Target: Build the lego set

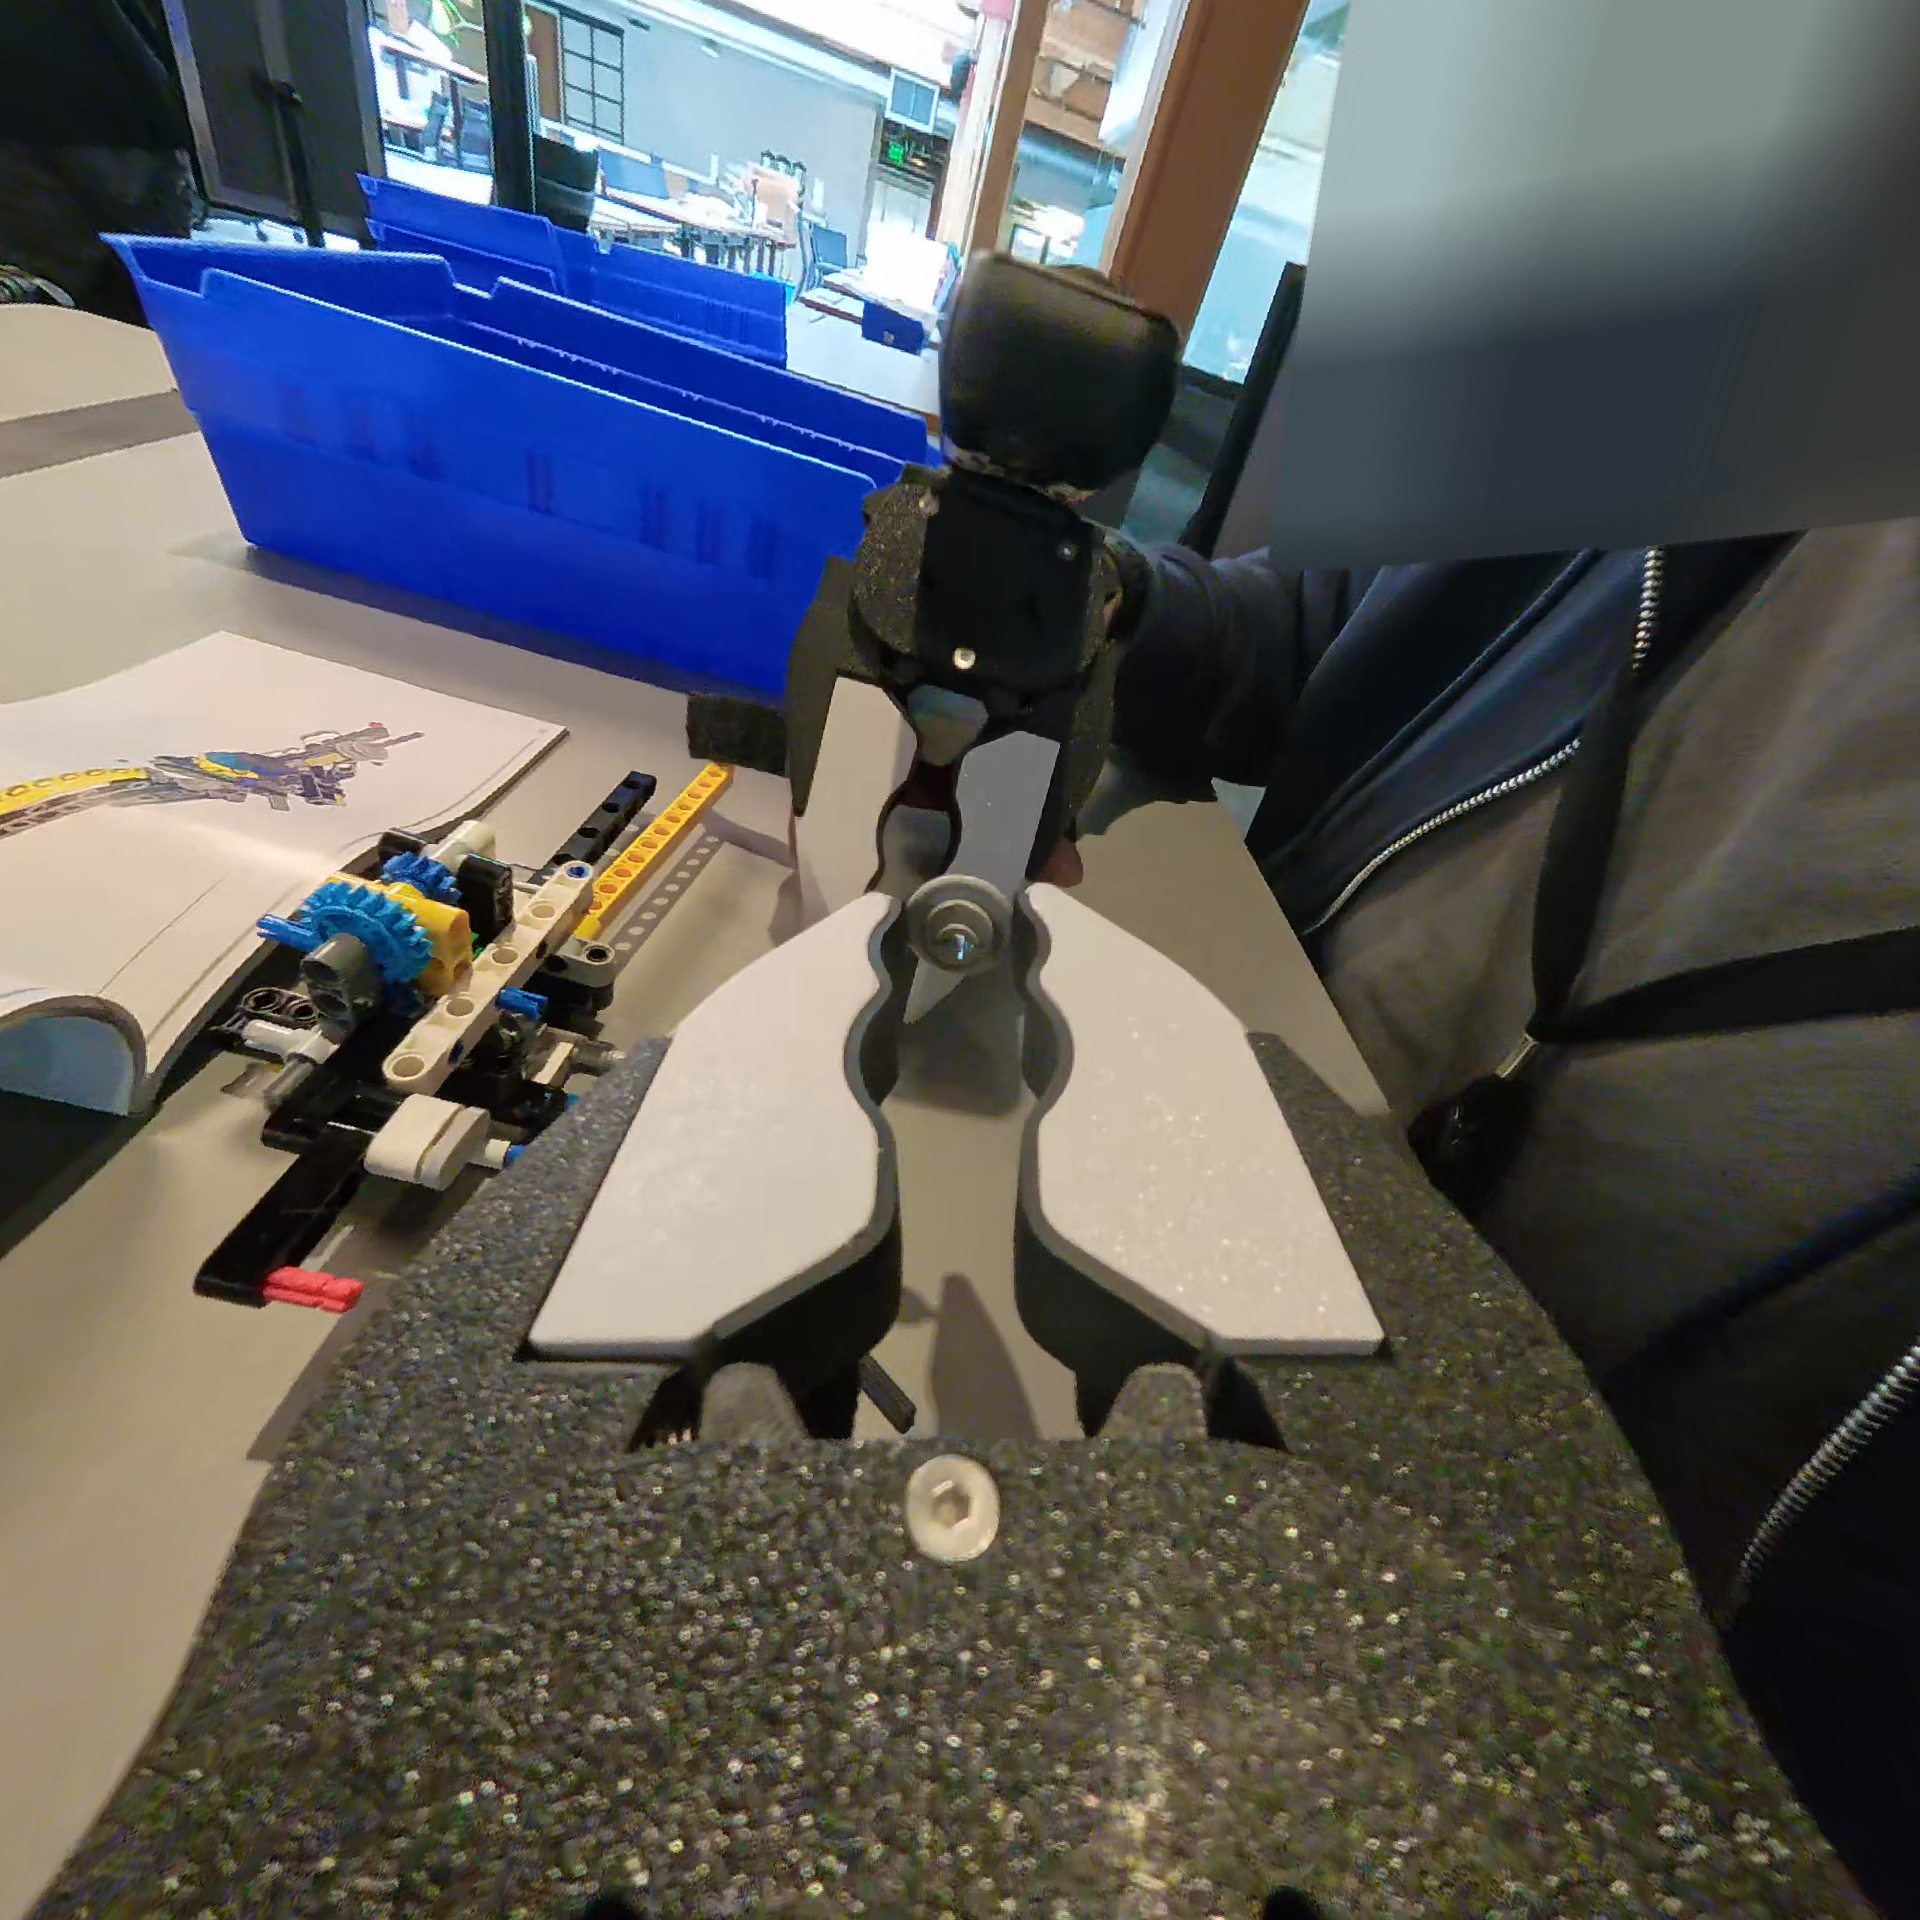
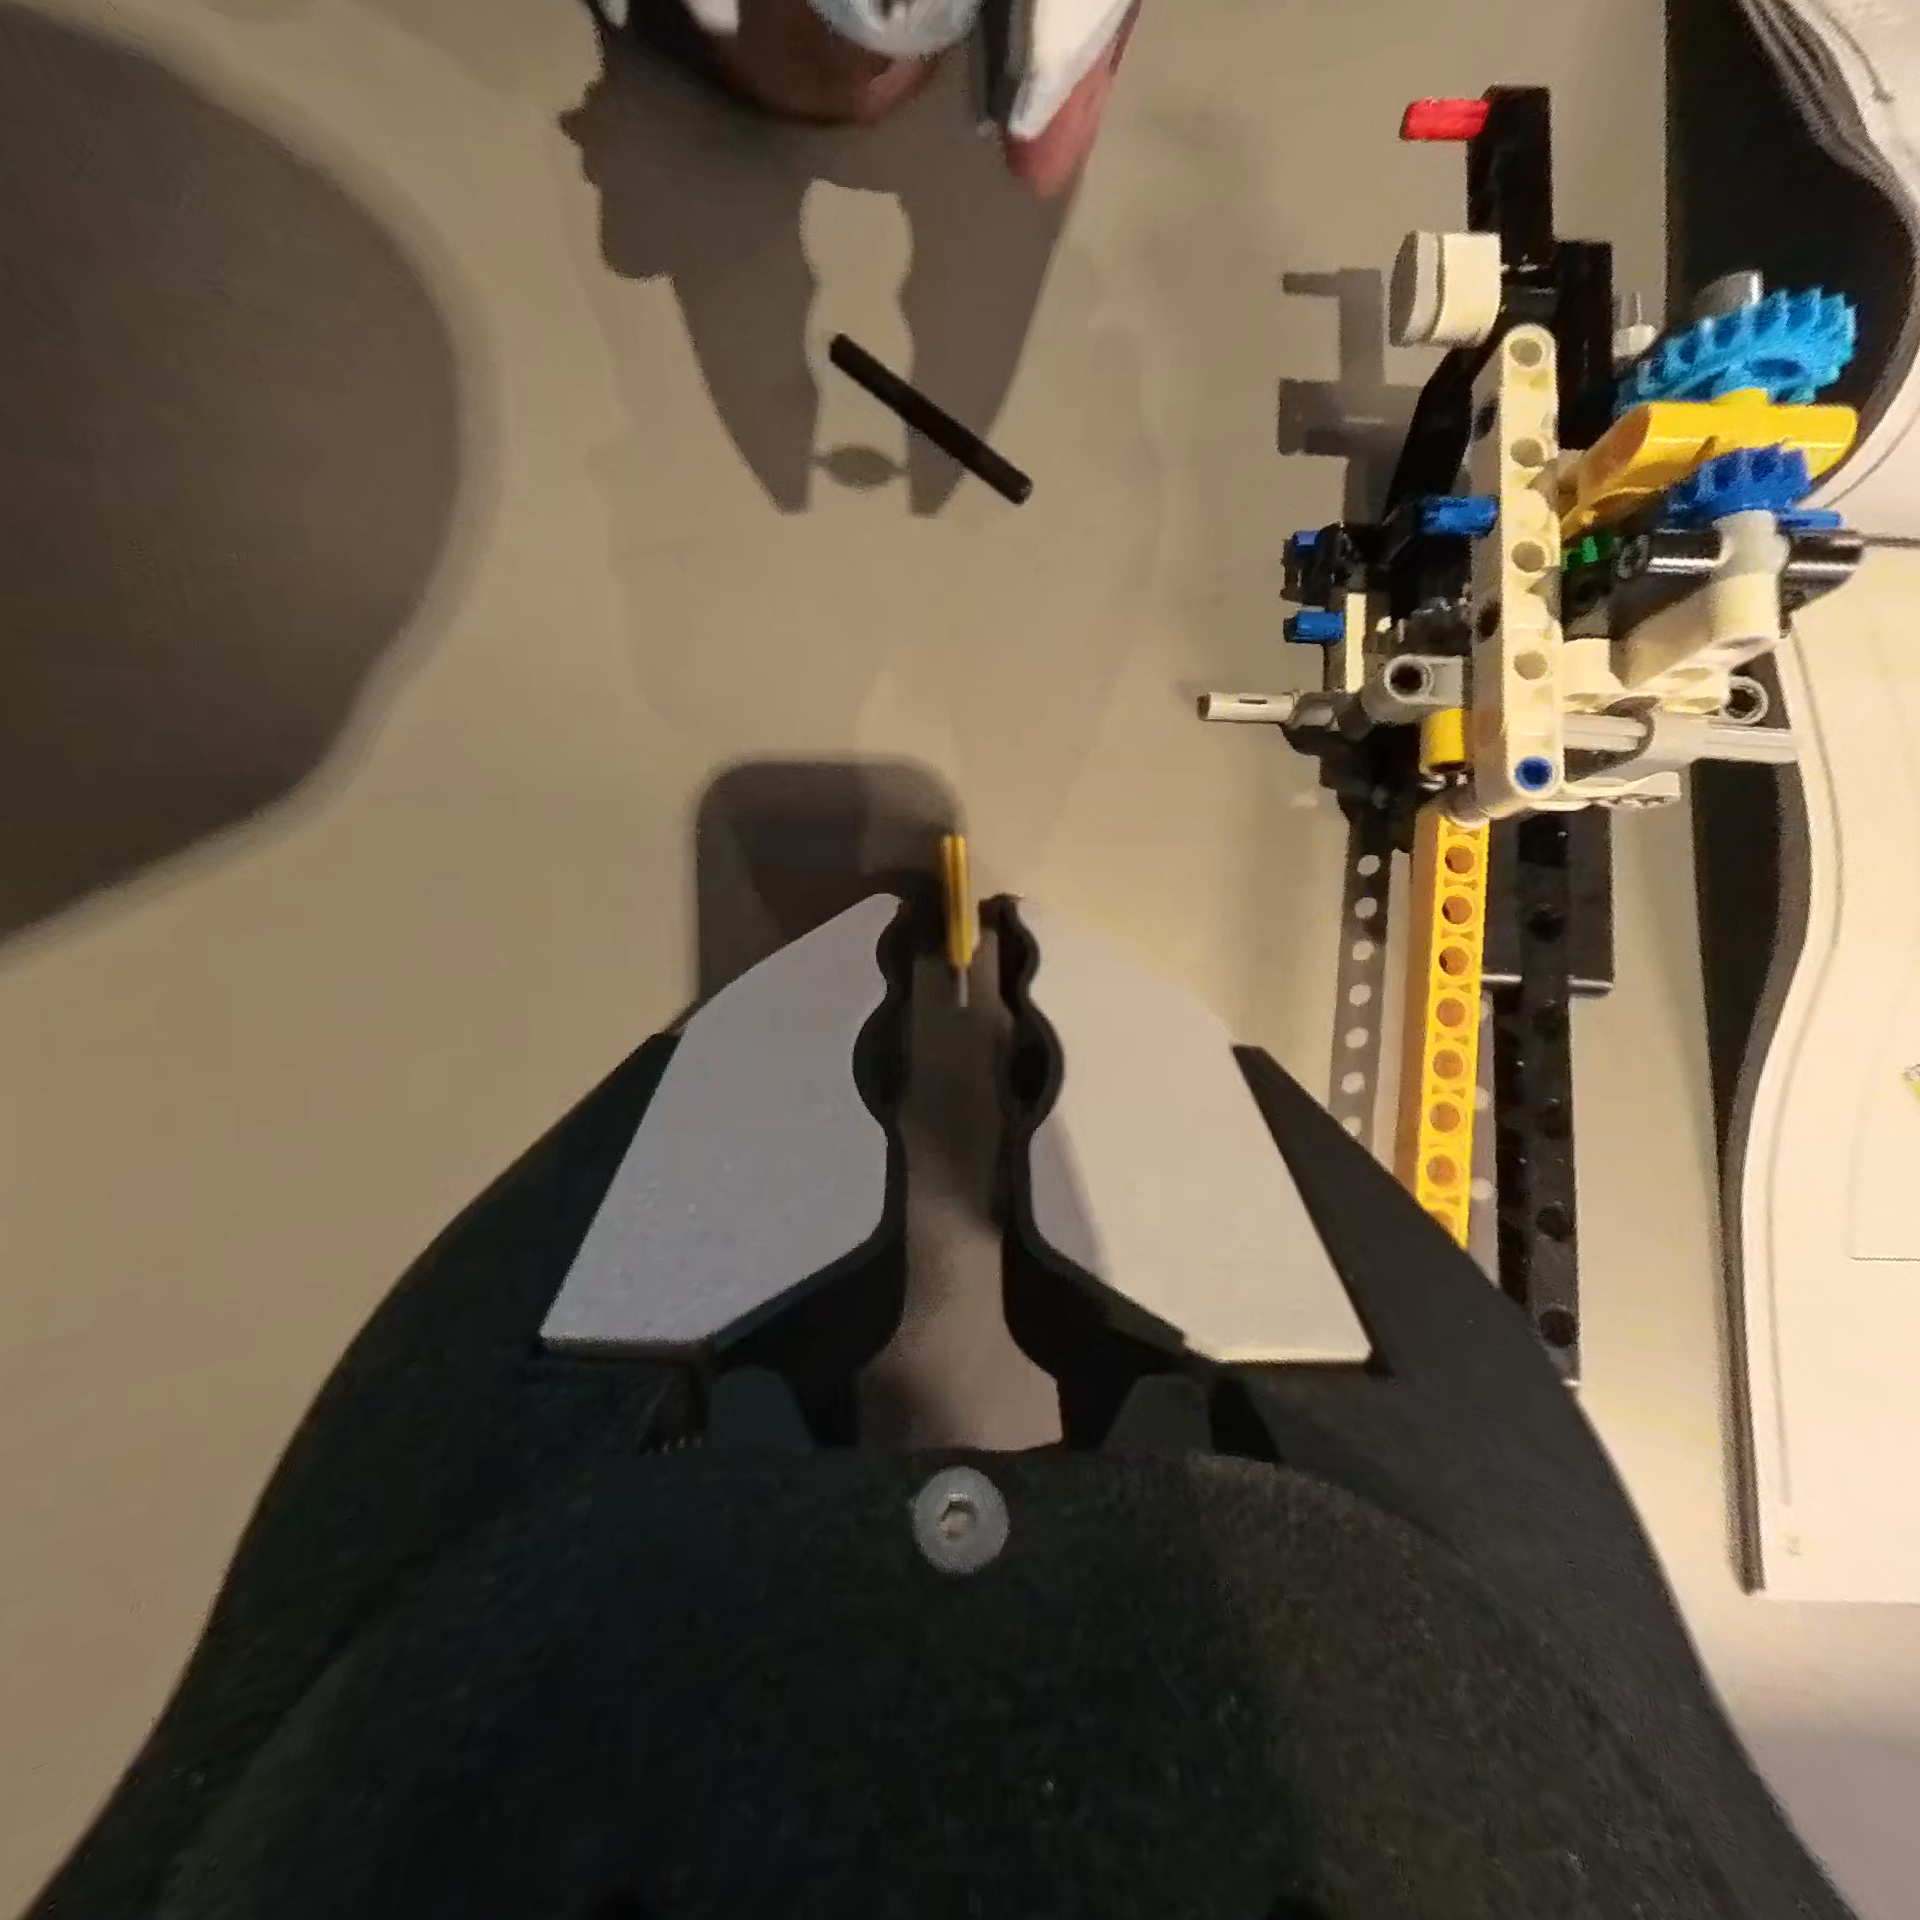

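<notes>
- The lego model (image 2: 1517, 582) was part-built: a white beam, blue gears, a yellow block and grey pins already sat joined on long black and yellow beams, lying on the worktop (image 2: 520, 675) ahead and to the right of the right tool (image 2: 961, 914).
- In the left wrist view the same model (image 1: 436, 997) lay ahead and to the left of the left tool (image 1: 961, 920), just beside an open instruction booklet (image 1: 208, 810), with blue bins (image 1: 520, 436) well beyond it.
- The right tool was nearly closed on a small yellow piece (image 2: 954, 894), which stood upright between its tips with a thin grey stub below it; I judged it gripped, though contact on the right side was hard to make out.
- The left tool's jaws stood slightly apart at the tips. A round grey part with a small screw (image 1: 961, 925) showed between them, but I could not tell whether it was clasped or belonged to the other tool beyond.
- A loose black rod (image 2: 928, 431) lay on the worktop, well ahead of the right tool and not yet fitted.
- The right tool (image 1: 977, 665) appeared in the left wrist view, pointing down just ahead of the left tool.
- By my judgement much remained: the yellow piece and the black rod both awaited mounting, and the model looked far from the picture in the booklet.
</notes>
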Tool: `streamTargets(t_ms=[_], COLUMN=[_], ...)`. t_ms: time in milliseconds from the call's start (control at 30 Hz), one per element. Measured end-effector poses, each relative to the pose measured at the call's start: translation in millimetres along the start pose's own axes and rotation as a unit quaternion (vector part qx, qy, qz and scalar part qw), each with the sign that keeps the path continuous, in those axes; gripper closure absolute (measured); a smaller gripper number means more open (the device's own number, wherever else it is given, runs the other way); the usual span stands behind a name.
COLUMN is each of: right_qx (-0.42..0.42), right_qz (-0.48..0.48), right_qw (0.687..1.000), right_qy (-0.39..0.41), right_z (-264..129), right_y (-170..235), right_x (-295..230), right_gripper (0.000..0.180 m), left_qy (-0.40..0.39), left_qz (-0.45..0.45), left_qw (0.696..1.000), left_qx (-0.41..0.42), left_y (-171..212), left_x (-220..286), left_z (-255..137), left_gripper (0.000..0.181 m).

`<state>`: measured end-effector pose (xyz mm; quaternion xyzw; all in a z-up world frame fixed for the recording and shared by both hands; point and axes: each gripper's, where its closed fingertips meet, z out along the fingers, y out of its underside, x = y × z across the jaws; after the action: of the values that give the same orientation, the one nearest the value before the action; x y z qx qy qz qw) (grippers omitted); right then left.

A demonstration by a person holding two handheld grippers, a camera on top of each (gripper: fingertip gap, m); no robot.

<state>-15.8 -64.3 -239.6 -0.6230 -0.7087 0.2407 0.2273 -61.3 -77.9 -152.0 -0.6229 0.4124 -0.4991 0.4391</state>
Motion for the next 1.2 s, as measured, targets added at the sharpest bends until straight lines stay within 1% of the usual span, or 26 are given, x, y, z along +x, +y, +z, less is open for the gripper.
streamTargets(t_ms=[200, 400, 500, 667, 800, 1000, 1200], right_qx=[-0.005, 0.015, 0.046, 0.121, 0.166, 0.196, 0.194], right_qz=[0.006, -0.004, -0.006, 0.001, 0.015, 0.021, 0.024], right_qw=[1.000, 1.000, 0.999, 0.992, 0.986, 0.980, 0.980], right_qy=[0.007, 0.010, 0.021, 0.033, 0.025, 0.025, 0.021], right_z=[2, 4, 1, -12, -16, -18, -17], right_y=[-2, -5, -13, -33, -43, -46, -45], right_x=[-1, -4, -2, 3, 3, 3, 4], right_gripper=[0.177, 0.176, 0.176, 0.176, 0.176, 0.176, 0.176], left_qy=[-0.006, -0.017, -0.027, -0.045, -0.050, -0.053, -0.056], left_qz=[0.017, 0.017, 0.026, 0.042, 0.040, 0.034, 0.029], left_qw=[1.000, 1.000, 0.999, 0.997, 0.996, 0.996, 0.995], left_qx=[-0.013, 0.019, 0.032, 0.043, 0.054, 0.064, 0.075], left_y=[4, -4, -8, -12, -15, -18, -20], left_x=[2, -2, -5, -11, -15, -19, -21], left_z=[3, -3, -7, -11, -13, -15, -17], left_gripper=[0.161, 0.161, 0.161, 0.161, 0.161, 0.161, 0.161])
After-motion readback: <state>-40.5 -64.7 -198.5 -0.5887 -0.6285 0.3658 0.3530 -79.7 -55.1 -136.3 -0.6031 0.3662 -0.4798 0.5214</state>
